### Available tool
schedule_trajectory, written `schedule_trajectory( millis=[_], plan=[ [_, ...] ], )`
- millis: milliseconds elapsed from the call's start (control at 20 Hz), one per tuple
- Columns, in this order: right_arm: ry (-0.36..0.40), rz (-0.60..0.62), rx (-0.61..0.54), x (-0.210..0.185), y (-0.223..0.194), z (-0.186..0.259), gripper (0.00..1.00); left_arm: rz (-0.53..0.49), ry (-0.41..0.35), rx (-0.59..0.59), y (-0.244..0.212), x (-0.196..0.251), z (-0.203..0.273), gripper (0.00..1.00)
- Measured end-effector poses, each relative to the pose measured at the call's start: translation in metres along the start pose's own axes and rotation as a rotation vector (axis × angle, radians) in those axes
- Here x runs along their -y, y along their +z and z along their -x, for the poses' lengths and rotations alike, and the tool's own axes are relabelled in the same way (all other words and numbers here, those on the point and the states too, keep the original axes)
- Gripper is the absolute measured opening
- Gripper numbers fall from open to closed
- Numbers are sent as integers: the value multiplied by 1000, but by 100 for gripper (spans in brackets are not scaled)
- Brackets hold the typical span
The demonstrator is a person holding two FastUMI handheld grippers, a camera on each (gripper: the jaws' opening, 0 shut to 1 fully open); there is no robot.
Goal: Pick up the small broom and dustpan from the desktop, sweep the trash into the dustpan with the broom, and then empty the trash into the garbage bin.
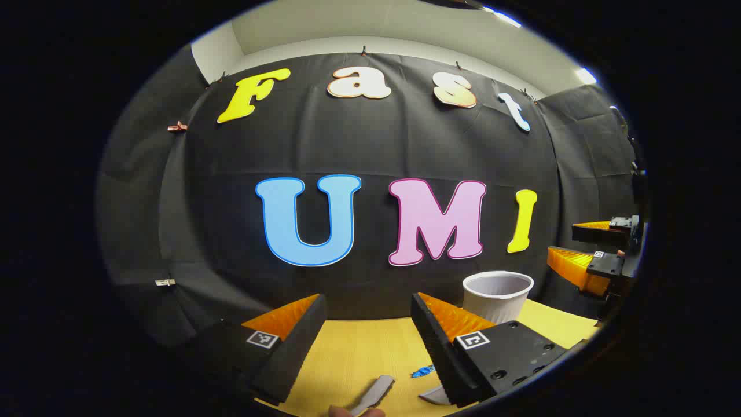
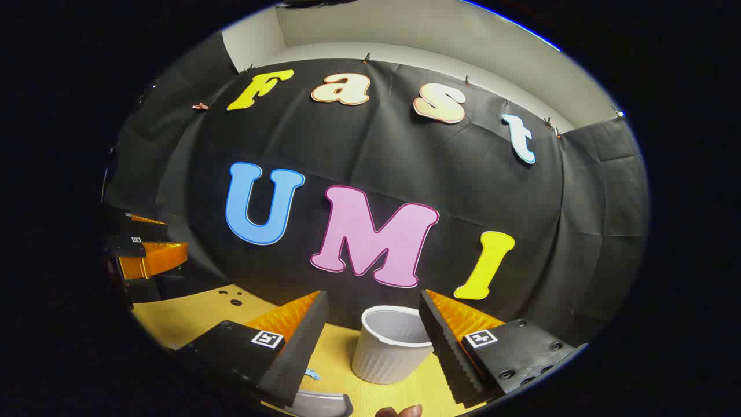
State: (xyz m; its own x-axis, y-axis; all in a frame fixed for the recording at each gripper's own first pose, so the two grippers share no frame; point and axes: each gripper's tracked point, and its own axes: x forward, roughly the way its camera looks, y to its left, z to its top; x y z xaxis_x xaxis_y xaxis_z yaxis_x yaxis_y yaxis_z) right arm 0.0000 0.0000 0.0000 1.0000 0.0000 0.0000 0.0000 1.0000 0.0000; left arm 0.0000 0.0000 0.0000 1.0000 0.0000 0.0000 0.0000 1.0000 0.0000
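Left gripper (image 1: 367,324) held open over the yellow desktop (image 1: 359,353)

Its two fingers stand apart at the bottom of the frame. Between them, low in the frame, lie a grey handle-like piece (image 1: 375,394) and a small blue scrap (image 1: 422,371). A white ribbed bin (image 1: 496,296) stands at lower right, just behind the right-hand finger. The other gripper (image 1: 596,252) shows at the right edge, fingers apart.
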Motion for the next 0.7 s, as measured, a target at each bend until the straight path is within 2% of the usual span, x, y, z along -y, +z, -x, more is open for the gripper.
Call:
schedule_trajectory(
  millis=[150,200,250,350,400,450,700],
  plan=[
    [1,-2,-3,-2,0,-1,97,-1,-5,0,0,0,-1,95],
    [1,-1,-3,-3,0,-2,93,-2,-4,1,0,-1,-2,95],
    [1,1,-2,-3,0,-2,97,-3,-5,2,1,-1,-2,95],
    [-3,6,4,-3,1,-2,97,-3,-8,3,1,-1,-3,95],
    [-4,7,2,-3,2,-2,93,-2,-9,3,0,0,-4,95],
    [-5,8,0,-3,1,-2,97,-1,-11,3,0,0,-3,95],
    [-3,9,0,-4,2,-3,97,-2,-11,0,-2,-2,-5,95]
  ],
)
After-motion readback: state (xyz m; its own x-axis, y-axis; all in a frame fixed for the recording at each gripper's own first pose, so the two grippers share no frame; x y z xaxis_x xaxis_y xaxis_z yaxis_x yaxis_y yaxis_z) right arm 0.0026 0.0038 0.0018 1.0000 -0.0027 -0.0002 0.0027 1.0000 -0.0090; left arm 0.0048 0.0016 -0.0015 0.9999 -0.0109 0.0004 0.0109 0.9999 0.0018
